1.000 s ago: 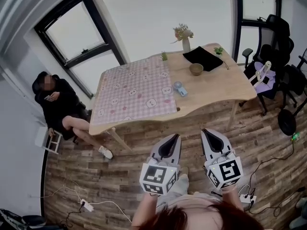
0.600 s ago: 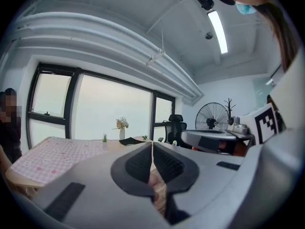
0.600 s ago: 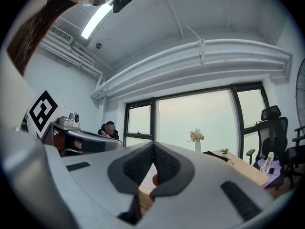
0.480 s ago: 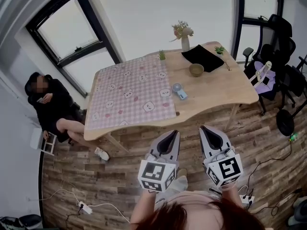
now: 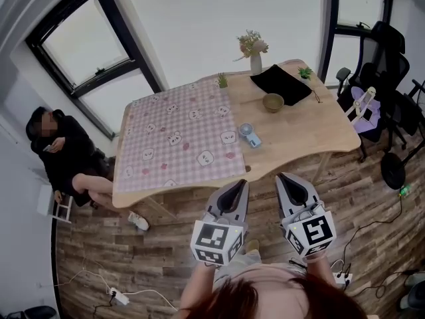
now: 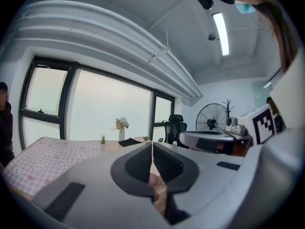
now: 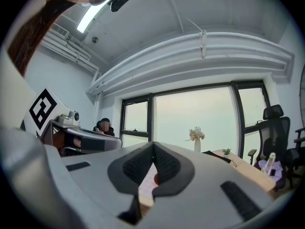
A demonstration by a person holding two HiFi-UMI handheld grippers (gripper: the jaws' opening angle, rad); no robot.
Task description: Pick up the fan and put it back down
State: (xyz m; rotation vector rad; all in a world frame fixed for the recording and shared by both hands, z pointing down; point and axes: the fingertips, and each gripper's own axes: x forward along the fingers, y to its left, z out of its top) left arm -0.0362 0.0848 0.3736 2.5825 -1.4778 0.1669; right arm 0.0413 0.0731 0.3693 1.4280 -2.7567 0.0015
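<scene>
A small light-blue hand fan lies on the wooden table, just right of the pink checkered cloth. My left gripper and right gripper hang side by side over the floor, short of the table's near edge, both pointing at it. The left gripper is shut with nothing between its jaws. The right gripper is likewise shut and empty. The small fan is hidden in both gripper views.
On the table's far side stand a vase of flowers, a black mat, a bowl and two small plants. A person sits by the window at left. Office chairs and a black floor fan crowd the right.
Both grippers have moved nearer to the table together, which now lies closer below them in the head view. Their jaws have stayed shut.
</scene>
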